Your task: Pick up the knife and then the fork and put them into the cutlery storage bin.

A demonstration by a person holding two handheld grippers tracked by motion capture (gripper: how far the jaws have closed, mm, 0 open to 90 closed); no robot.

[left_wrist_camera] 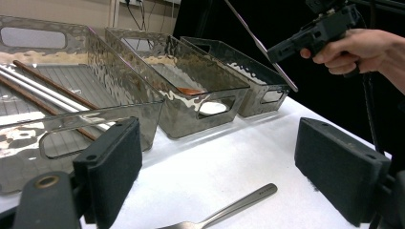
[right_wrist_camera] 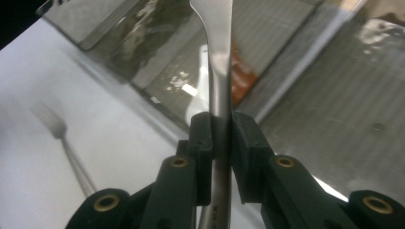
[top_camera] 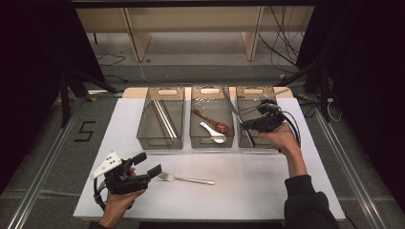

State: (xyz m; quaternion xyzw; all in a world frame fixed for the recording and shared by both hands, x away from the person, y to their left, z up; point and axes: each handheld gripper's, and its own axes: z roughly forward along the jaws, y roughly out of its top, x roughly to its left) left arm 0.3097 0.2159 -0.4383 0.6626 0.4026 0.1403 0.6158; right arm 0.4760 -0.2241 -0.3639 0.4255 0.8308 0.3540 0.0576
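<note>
Right gripper point(right_wrist_camera: 220, 125): jaws clenched on the handle of a long silver metal utensil point(right_wrist_camera: 219, 62), held in the air over the right-hand clear plastic bin point(top_camera: 252, 123). In the high view this utensil point(top_camera: 231, 104) slants up and left across the middle clear plastic bin point(top_camera: 211, 138); its working end is not discernible.

Left gripper point(top_camera: 152, 165): jaws spread wide, grasping nothing, foam-faced pads point(left_wrist_camera: 112, 167) either side of a gap. It hovers low over the white tabletop point(top_camera: 248, 191), just beside the tines of a silver metal fork point(top_camera: 185, 179) lying flat there, apart from the bins.

Three rippled, translucent bins with cut-out handles stand in a row at the far edge. The middle one contains a reddish-brown wooden spoon point(top_camera: 211, 121) and a white ceramic spoon point(top_camera: 213, 132), touching. The left-hand bin point(top_camera: 161, 141) contains long brown and silver rods point(top_camera: 165, 118), seemingly chopsticks.
</note>
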